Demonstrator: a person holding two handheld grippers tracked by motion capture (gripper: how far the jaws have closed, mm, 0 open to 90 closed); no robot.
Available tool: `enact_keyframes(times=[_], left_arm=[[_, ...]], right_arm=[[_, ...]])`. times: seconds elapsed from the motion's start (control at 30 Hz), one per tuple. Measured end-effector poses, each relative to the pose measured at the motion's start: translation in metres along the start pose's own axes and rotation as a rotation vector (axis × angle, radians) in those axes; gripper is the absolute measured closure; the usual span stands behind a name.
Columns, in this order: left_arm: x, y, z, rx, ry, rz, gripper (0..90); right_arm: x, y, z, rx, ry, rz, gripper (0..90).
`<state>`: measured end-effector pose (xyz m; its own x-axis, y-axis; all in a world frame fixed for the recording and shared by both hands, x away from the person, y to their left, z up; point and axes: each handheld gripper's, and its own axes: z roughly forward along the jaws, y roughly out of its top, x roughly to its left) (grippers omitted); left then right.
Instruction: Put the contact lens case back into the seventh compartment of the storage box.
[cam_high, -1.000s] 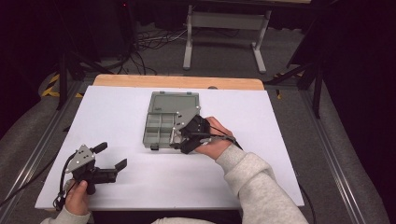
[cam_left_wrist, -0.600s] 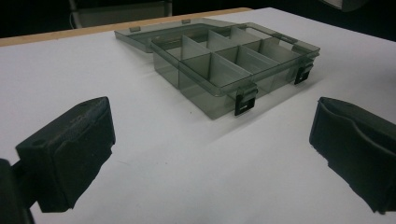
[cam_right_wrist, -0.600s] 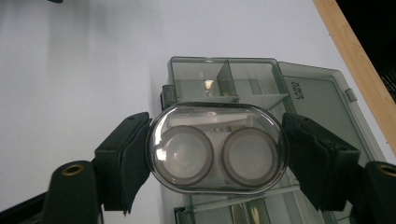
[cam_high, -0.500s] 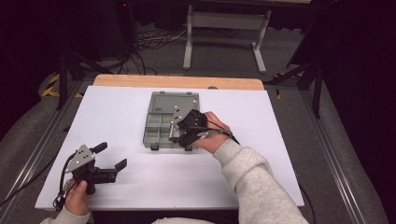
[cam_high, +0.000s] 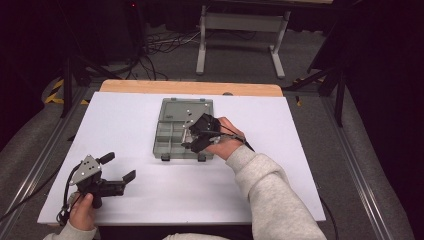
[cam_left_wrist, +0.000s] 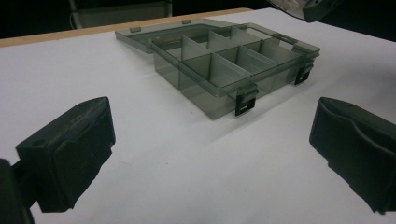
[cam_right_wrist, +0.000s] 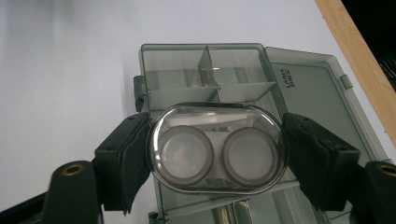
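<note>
A grey see-through compartment box lies mid-table with its lid folded back flat. My right gripper hangs just over the box's right compartments, shut on an oval clear lens case with two round wells; both pads press on the case's ends. In the right gripper view the box lies directly below the case, its dividers visible. My left gripper rests near the table's front left, open and holding nothing. In the left gripper view the box lies some way ahead of the spread jaws of the left gripper.
The white table top has bare room on both sides of the box. A wooden strip runs along the far edge. Two black latches hang on the box's near wall. A metal stand and cables sit on the floor beyond.
My right gripper has shifted left and a little lower with the lens case, from the box's right edge to over its compartments. The left gripper has stayed put.
</note>
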<state>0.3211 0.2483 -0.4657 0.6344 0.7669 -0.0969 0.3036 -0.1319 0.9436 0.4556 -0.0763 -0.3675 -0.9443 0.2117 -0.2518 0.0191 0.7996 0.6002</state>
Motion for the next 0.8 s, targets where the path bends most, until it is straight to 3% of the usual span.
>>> enact_keyframes(times=[0.37,0.8], left_arm=[[0.0,0.0,0.0,-0.003,0.001,0.003,0.8],[0.0,0.0,0.0,-0.002,0.001,0.004,0.8]], right_arm=[[-0.009,-0.006,0.01,0.022,-0.013,0.017,26.5],[-0.013,-0.013,0.021,0.057,0.004,0.024,26.5]])
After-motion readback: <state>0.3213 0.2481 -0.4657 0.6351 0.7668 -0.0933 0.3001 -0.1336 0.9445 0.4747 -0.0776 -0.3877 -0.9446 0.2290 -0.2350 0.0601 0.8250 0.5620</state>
